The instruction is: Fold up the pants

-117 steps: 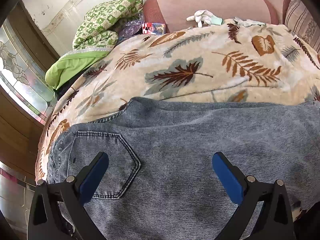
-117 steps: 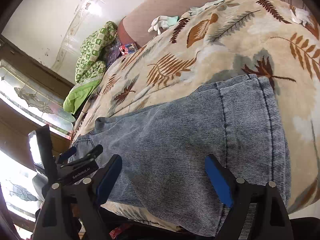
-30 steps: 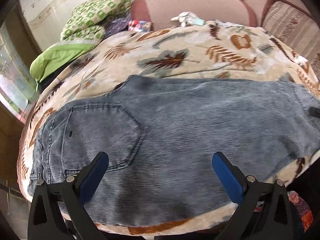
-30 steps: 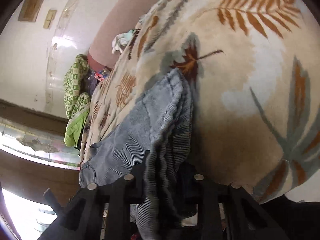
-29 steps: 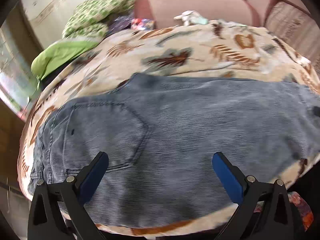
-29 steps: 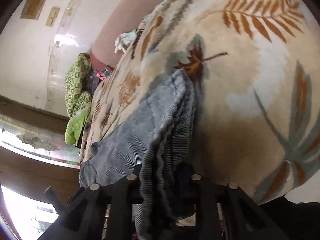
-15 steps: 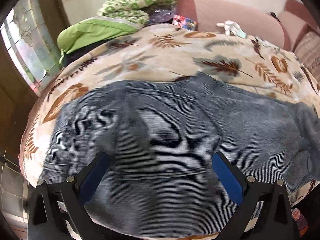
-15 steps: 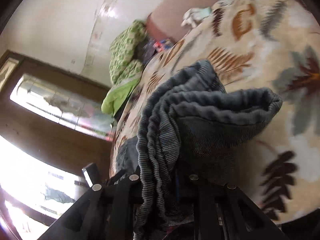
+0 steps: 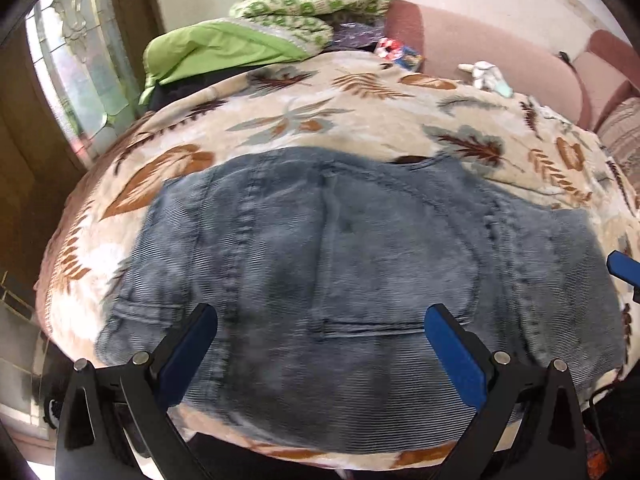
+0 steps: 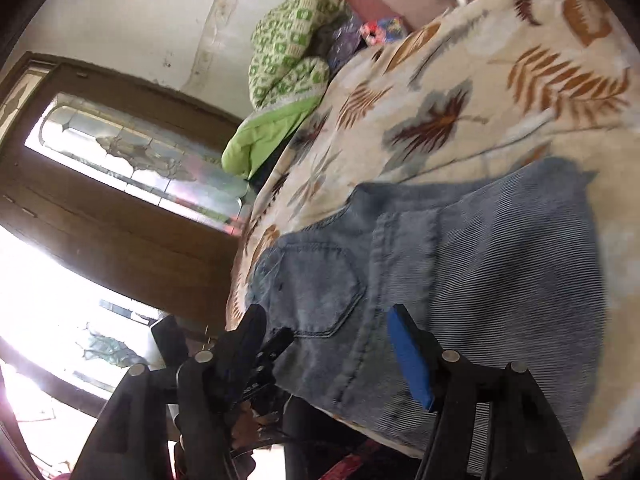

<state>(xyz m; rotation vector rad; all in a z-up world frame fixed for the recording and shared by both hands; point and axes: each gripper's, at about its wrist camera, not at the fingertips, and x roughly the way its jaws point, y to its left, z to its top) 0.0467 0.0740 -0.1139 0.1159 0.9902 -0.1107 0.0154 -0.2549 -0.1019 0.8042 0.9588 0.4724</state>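
Soft, heavy pants [image 9: 360, 280] lay folded over mid-frame on the leaf blanket [image 9: 320, 120], best gripped at the hem; left claw [image 9: 320, 340] wide open, empty; right claw [image 10: 328, 344] opening, nothing held.

Blue-grey denim pants [image 9: 340, 280] are laid folded in half on the leaf-print blanket [image 9: 360, 120], near its front edge; back pocket [image 10: 316, 292] faces up, hem laid across it.
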